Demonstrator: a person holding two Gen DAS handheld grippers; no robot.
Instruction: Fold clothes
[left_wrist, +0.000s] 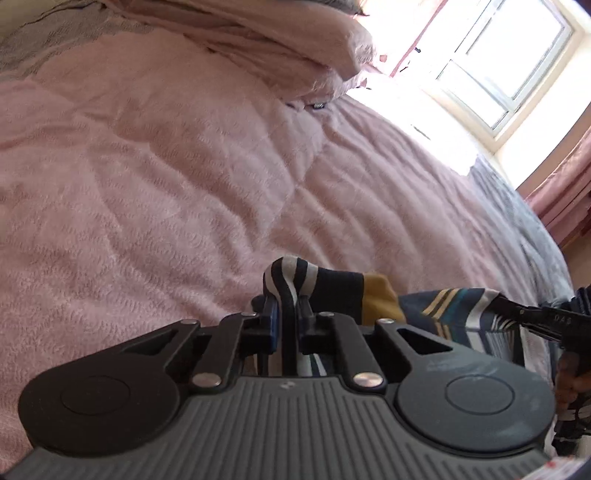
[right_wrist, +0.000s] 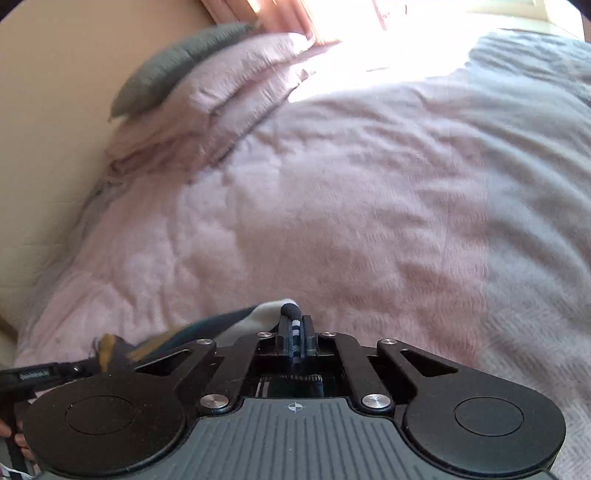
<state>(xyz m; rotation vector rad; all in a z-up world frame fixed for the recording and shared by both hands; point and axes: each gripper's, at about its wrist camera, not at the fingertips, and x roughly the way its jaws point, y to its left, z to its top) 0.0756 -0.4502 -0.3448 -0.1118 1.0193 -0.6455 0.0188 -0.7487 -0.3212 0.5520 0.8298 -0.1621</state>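
- Gripping a striped garment (left_wrist: 332, 288) at two points, both tools hold it low over a pink bedspread (left_wrist: 166, 184)
- Left tool (left_wrist: 287, 306): jaws nearly closed, pinching a gathered fold of navy-and-white striped cloth that bulges out above the fingertips
- Right tool (right_wrist: 294, 325): jaws fully closed on a thin bunched edge of the same garment, a dark rolled hem poking out past the tips
- In the left wrist view the right tool enters from the right edge, its tips on the far corner of the cloth, so the garment spans between the two grips
- Navy, white, mustard and teal bands show on the fabric; the stretch between the grips sags and creases, and whether its lower part touches the bed is hidden behind the tool bodies
- The cloth looks light, soft and limp, likely a knit; it should drape and bunch rather than hold a shape, and will not break
- Thin bunched edges could slip from narrow pads if pulled sideways, so a hem or seam, where layers double up, seems the surer hold
- Corners or shoulder seams, well apart and level with each other, appear the best places to grip for a straight fold
- A folded pink quilt (right_wrist: 221, 96) and a grey pillow (right_wrist: 177, 62) lie well away at the head of the bed, near a bright window (left_wrist: 506, 62)
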